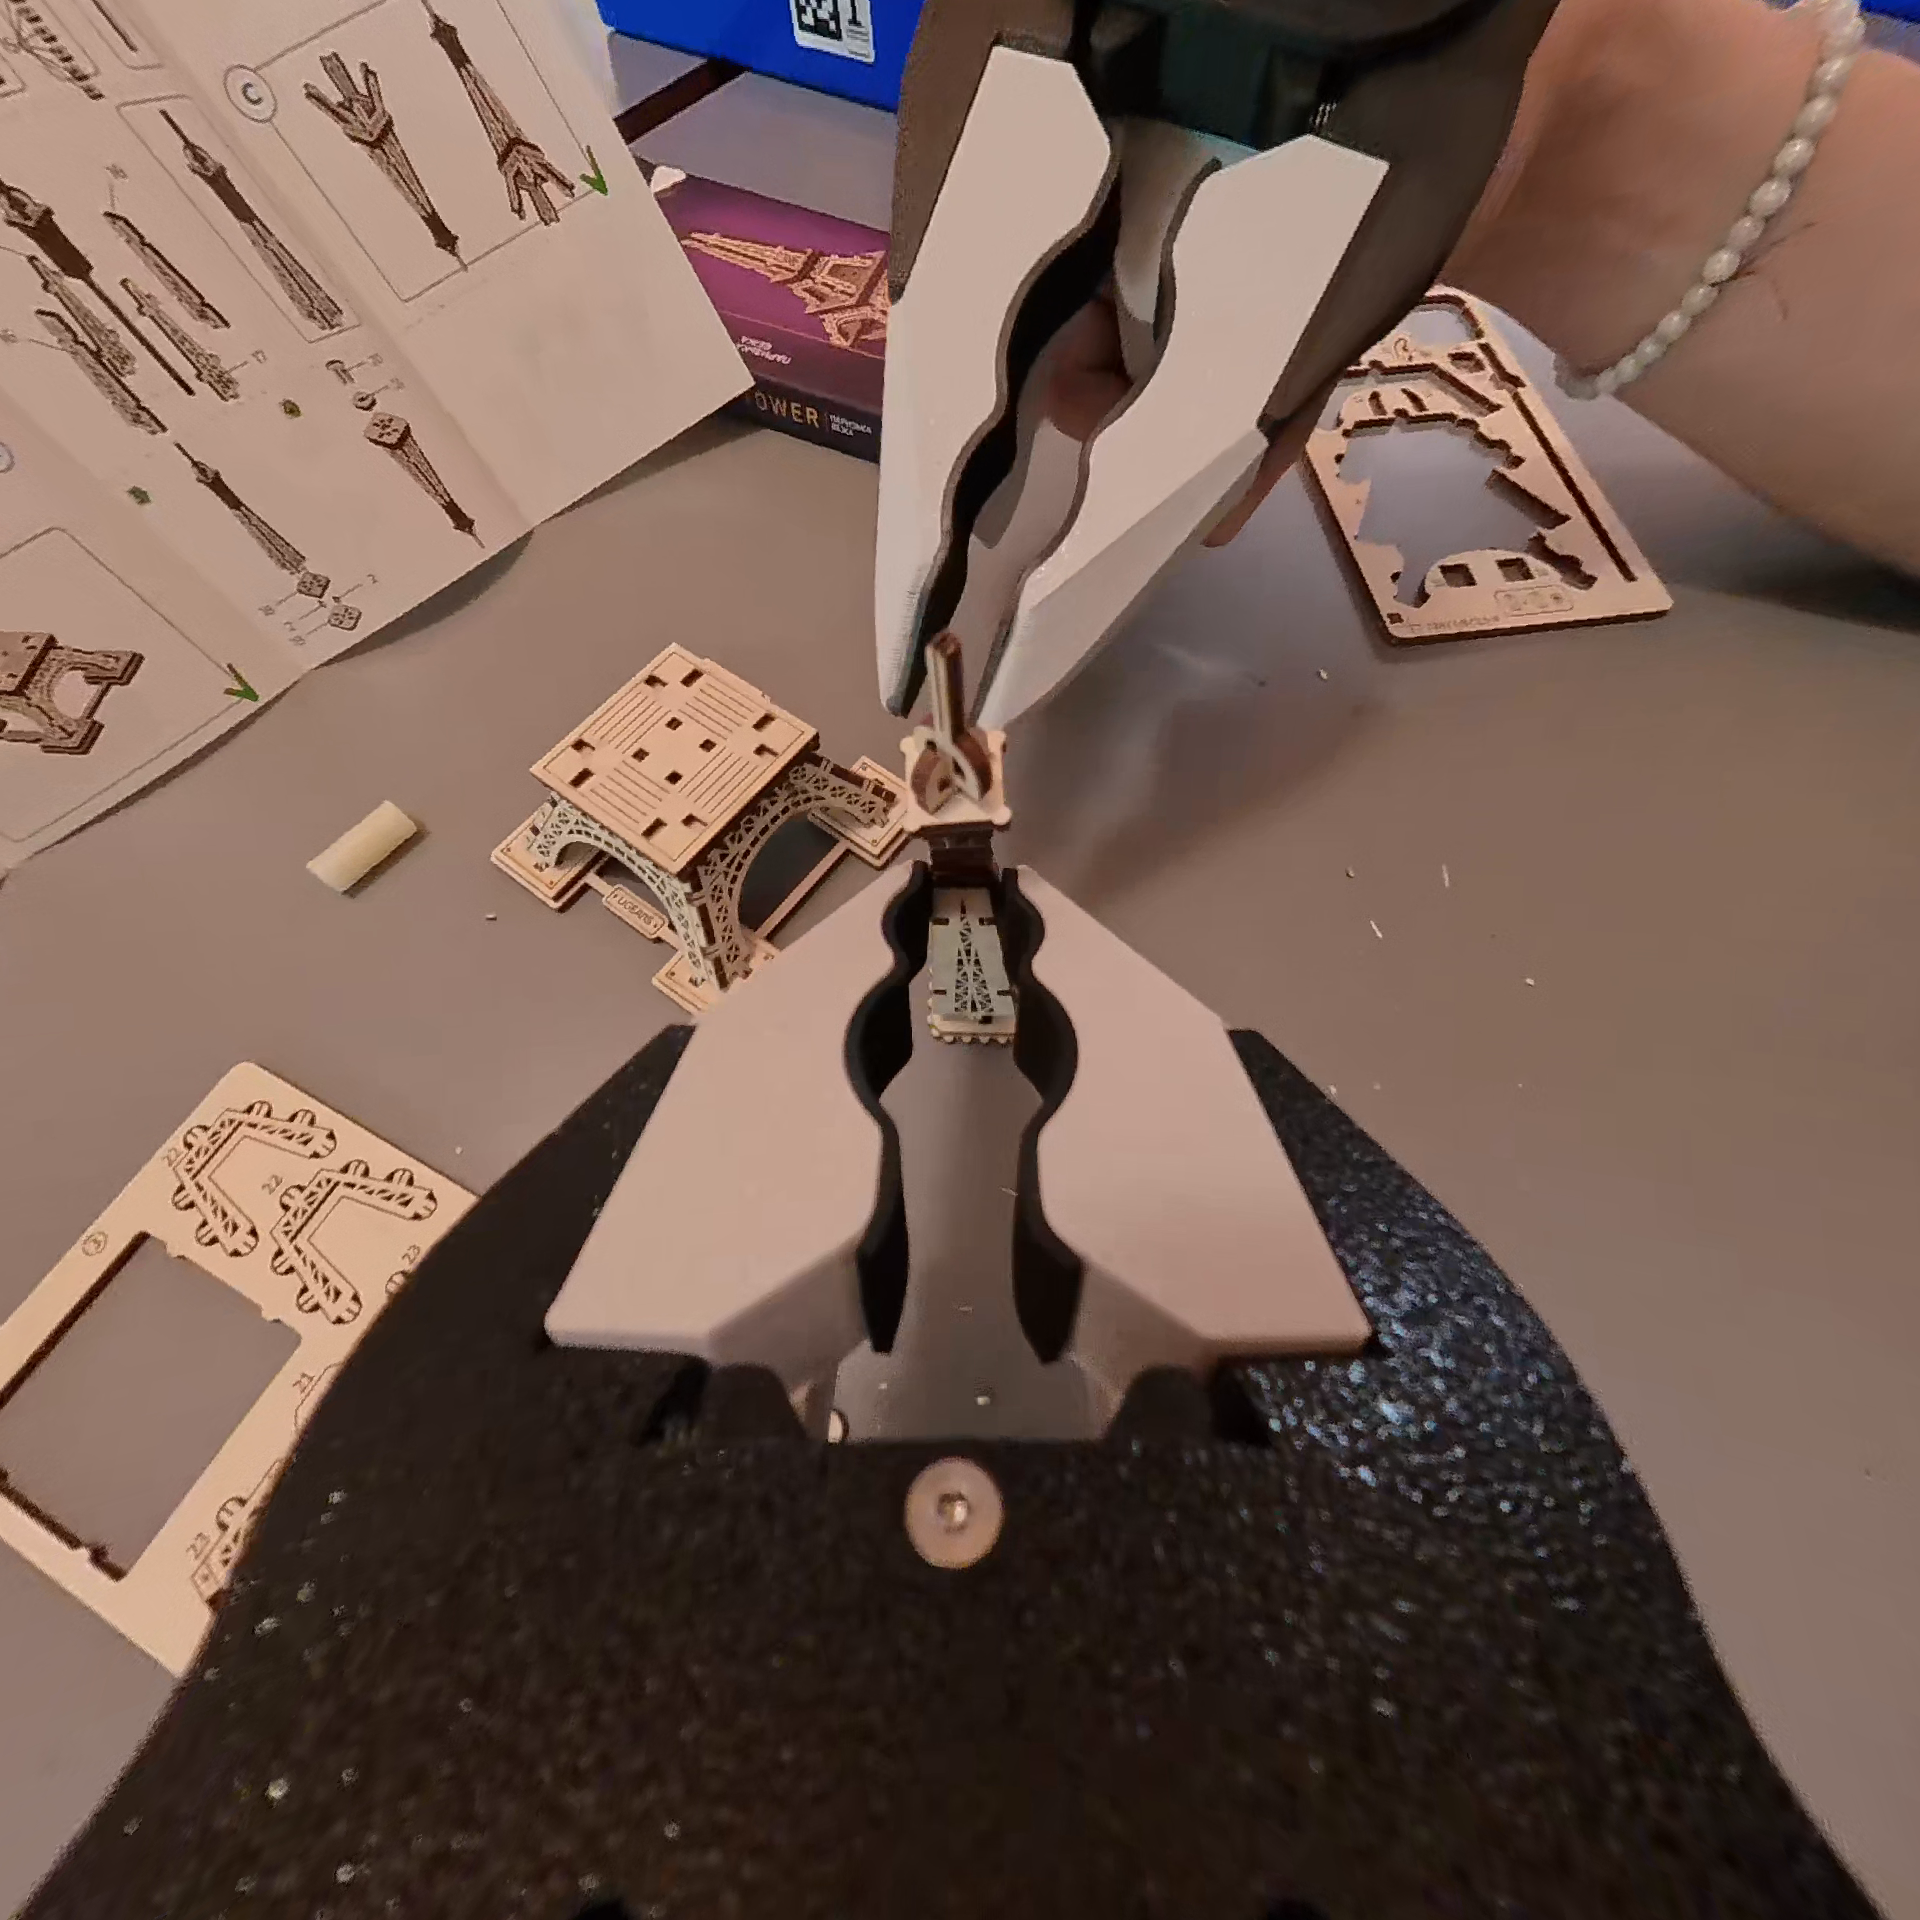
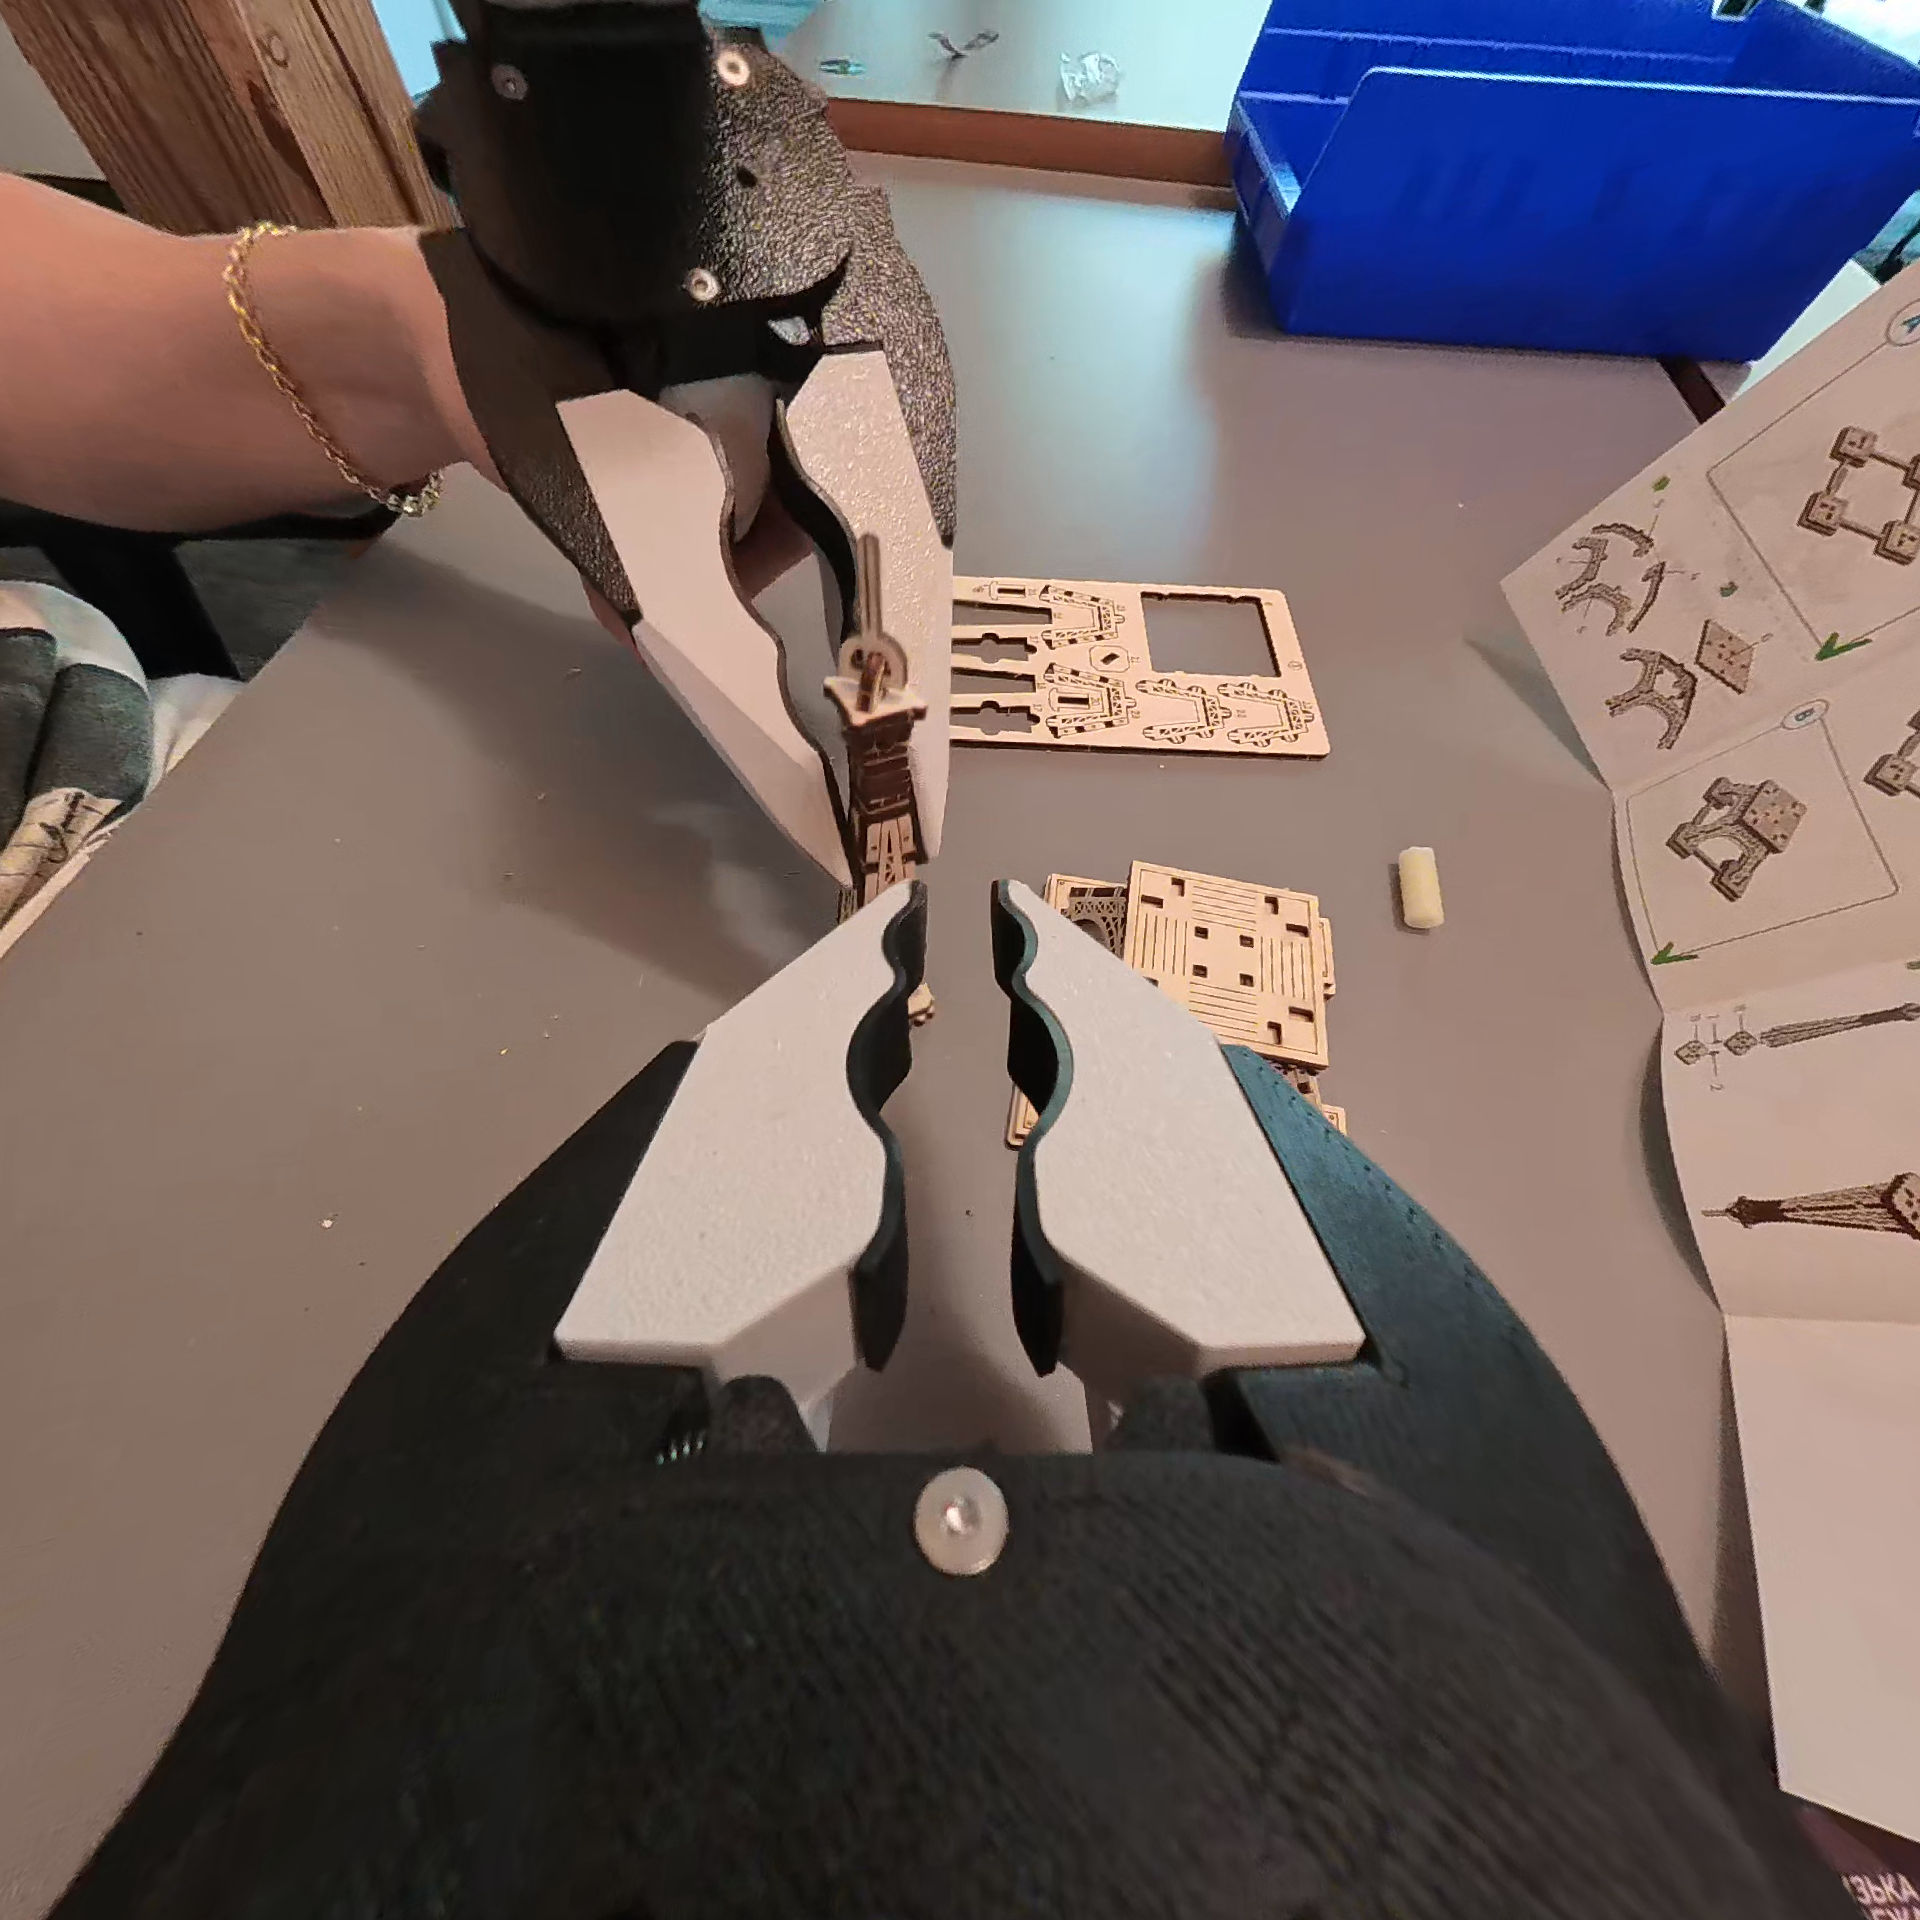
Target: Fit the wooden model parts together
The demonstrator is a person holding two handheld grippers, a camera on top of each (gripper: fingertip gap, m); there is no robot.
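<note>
My left gripper [image 1: 961, 878] is shut on the slim upper section of the wooden tower [image 1: 964, 966], holding it above the grey table. A thin spire [image 1: 945, 675] stands in the small platform at its top. In the right wrist view the left gripper [image 2: 894, 847] comes in from the upper left with the tower section [image 2: 883, 790] upright and the spire [image 2: 871, 592] on top. My right gripper [image 2: 961, 894] is open and empty, close beside the tower section. In the left wrist view the right gripper [image 1: 948, 712] reaches down with its tips on either side of the spire. The assembled tower base [image 1: 686, 790] stands on the table [image 2: 1216, 956].
Wooden part sheets lie on the table [image 1: 125, 1330] [image 1: 1486, 488] [image 2: 1143, 675]. The folded instruction sheet [image 1: 312, 312] [image 2: 1766, 727] is spread alongside. A small pale stick [image 1: 364, 831] [image 2: 1418, 885], a purple box [image 1: 790, 312] and a blue bin [image 2: 1558, 187] stand around. Only a small space, under 4 cm, lies between the two pairs of fingers. The small pale stick [image 2: 1418, 885] is about 15 cm from both grippers' fingertips. It is also in sight in the left wrist view [image 1: 365, 840].
</note>
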